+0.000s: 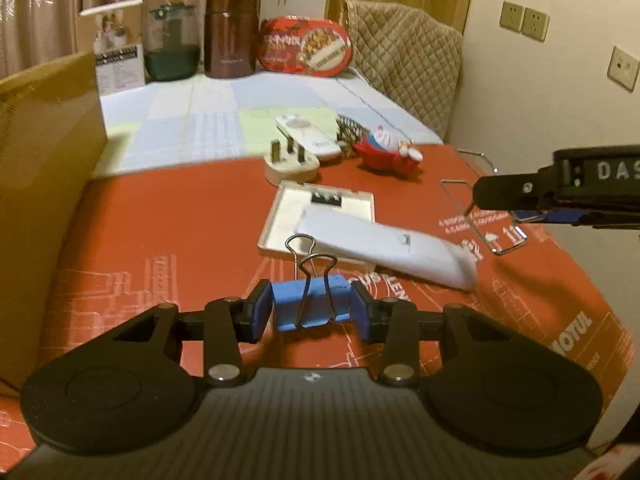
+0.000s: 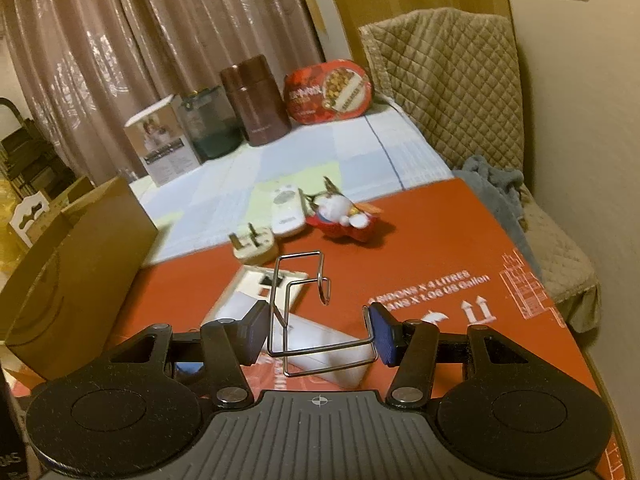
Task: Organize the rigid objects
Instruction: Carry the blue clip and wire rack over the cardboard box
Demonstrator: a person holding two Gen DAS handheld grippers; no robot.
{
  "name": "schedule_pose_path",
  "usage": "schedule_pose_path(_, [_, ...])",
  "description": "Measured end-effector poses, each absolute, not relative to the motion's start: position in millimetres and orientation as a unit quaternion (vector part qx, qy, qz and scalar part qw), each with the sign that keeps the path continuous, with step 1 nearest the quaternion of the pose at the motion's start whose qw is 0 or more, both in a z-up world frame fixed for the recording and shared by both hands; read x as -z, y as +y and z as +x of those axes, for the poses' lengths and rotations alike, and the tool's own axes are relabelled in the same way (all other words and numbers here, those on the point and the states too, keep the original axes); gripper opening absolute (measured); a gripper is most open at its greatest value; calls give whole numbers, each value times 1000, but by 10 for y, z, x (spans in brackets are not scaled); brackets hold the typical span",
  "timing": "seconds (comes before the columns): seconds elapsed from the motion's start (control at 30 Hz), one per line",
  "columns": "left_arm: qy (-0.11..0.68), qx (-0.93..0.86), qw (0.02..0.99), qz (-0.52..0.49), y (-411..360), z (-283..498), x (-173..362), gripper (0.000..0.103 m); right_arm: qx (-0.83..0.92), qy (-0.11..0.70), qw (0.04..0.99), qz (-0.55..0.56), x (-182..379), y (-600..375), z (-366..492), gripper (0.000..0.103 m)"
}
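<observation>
I see a red printed cardboard sheet covering the near part of the surface, and beyond it, toward twelve o'clock, a pale checked cloth. On the red sheet a white square plate lies flat with a long white block resting across its corner. Just past it, at twelve o'clock, sits a cream plug, prongs up. A white remote straddles the seam, and a red toy figure lies at its three o'clock. A brown cardboard box stands at nine o'clock. At the far edge I see a white carton, a dark glass jar, a brown canister and a red tin.
</observation>
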State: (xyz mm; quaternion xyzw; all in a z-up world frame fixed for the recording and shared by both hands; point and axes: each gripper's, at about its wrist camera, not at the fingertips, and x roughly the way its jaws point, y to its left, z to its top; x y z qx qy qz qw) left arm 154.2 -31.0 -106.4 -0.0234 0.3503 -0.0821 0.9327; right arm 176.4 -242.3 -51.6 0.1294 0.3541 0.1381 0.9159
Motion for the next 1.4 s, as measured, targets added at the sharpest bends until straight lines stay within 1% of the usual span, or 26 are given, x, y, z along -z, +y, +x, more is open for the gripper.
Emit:
schedule_pose_path(0.37, [295, 59, 953, -24, 157, 1369, 259, 36, -192, 283, 931, 125, -57, -1965, 1753, 50])
schedule_pose_path(0.73, [264, 14, 964, -10, 821, 1157, -311, 36, -264, 243, 927, 109, -464, -1288, 1684, 50])
schedule_pose_path(1.07, [256, -37, 966, -15, 1583, 1002, -553, 36, -323, 246, 910, 82, -484, -568, 1664, 50])
schedule_pose_path(1.4, [270, -83, 959, -6, 2334, 1020, -587, 36, -379, 256, 887, 65, -447, 76, 1827, 50])
